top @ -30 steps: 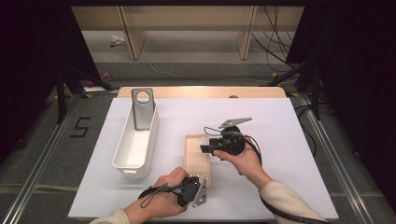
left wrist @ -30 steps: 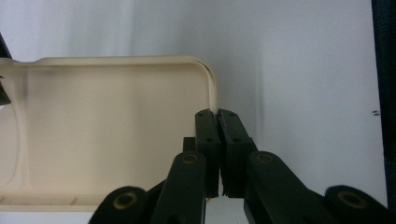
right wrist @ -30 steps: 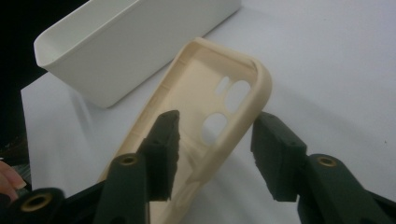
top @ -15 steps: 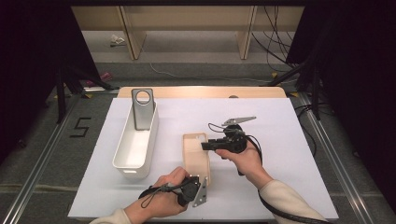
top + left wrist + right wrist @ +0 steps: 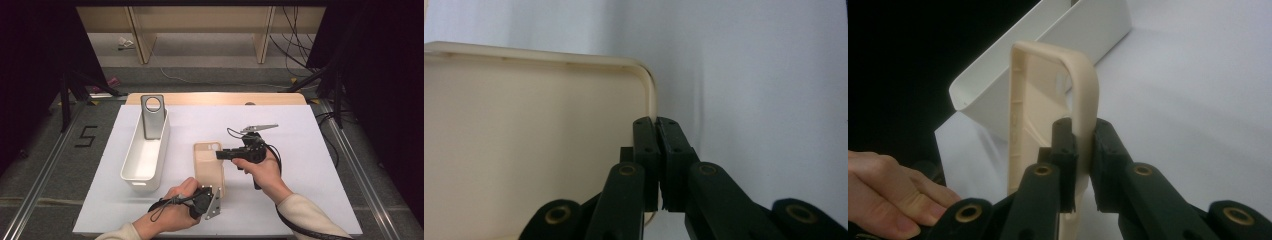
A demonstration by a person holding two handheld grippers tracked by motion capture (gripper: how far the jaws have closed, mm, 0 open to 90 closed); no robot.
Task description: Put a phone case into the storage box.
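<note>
Bin: long white bin (image 5: 145, 152) on left part of bench (image 5: 310, 150); open top; runs front-to-back; seen behind the case in right gripper view too (image 5: 1048, 45).
In bin: one grey phone case (image 5: 152, 116), upright, leaning at far end; round camera cut-out at top; rest of bin floor bare.
Beige case: beige phone case (image 5: 207, 167) just right of bin, mid-bench; inner side up; camera hole at far end; not in the bin.
Left tongs: left tongs (image 5: 657, 127) at near right corner of beige case; jaws pressed together on the case rim (image 5: 651, 95) as far as left gripper view shows; left hand (image 5: 172, 212) holds them at bench front edge.
Right tongs: right tongs (image 5: 1082, 132) clamp the beige case's side wall (image 5: 1083, 85) near camera end; one jaw inside, one outside; right hand (image 5: 262, 172) comes in from the right.
Bench: white cover; wood edge at far side.
</note>
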